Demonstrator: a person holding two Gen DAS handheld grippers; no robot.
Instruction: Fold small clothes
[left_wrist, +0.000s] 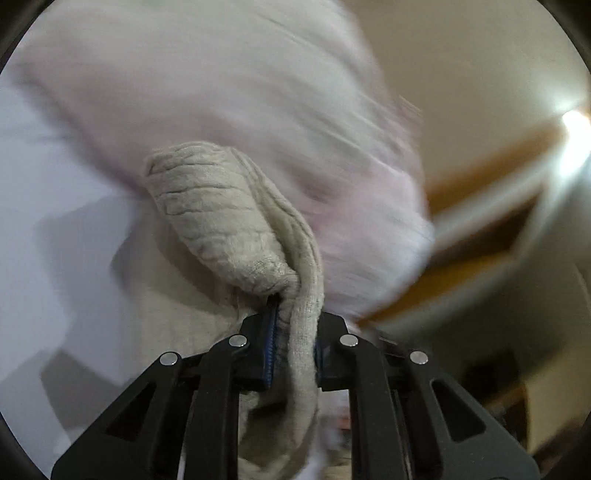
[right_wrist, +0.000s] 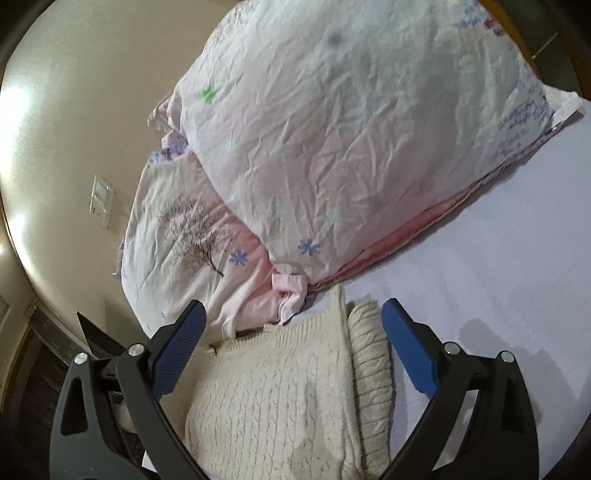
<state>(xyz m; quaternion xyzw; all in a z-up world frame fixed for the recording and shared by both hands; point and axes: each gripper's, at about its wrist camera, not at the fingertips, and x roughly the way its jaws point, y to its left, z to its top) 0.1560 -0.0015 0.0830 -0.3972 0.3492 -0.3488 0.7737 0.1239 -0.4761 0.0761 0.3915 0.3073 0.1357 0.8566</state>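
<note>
On a pale lavender bed sheet (right_wrist: 498, 280), a cream cable-knit sweater (right_wrist: 280, 398) lies partly folded, one ribbed sleeve (right_wrist: 369, 354) doubled over along its right side, just in front of two crumpled floral pillows (right_wrist: 362, 133) stacked against a beige wall (right_wrist: 74, 122). The right gripper (right_wrist: 291, 332) hovers low over the knit, its blue-padded fingers (right_wrist: 410, 350) spread wide to either side of the folded edge and gripping nothing; whether the pads touch the cloth cannot be told. The tool points forward and slightly down toward the pillows, its black linkage arms framing the garment from both flanks. The left gripper (left_wrist: 291, 339) is tilted upward, its fingers (left_wrist: 269, 343) drawn narrow and clamped on a thick fold of the same sweater (left_wrist: 236, 221), which bulges out ahead of the pads in a ribbed roll and trails down between the black arms. Beyond that lifted bundle the left wrist view is smeared with motion blur: a pinkish-white mass fills the upper frame, with an orange-brown wooden edge (left_wrist: 480, 236) and a bright light (left_wrist: 572, 122) streaking at right. A wall switch plate (right_wrist: 100, 201) sits on the wall left of the pillows.
</note>
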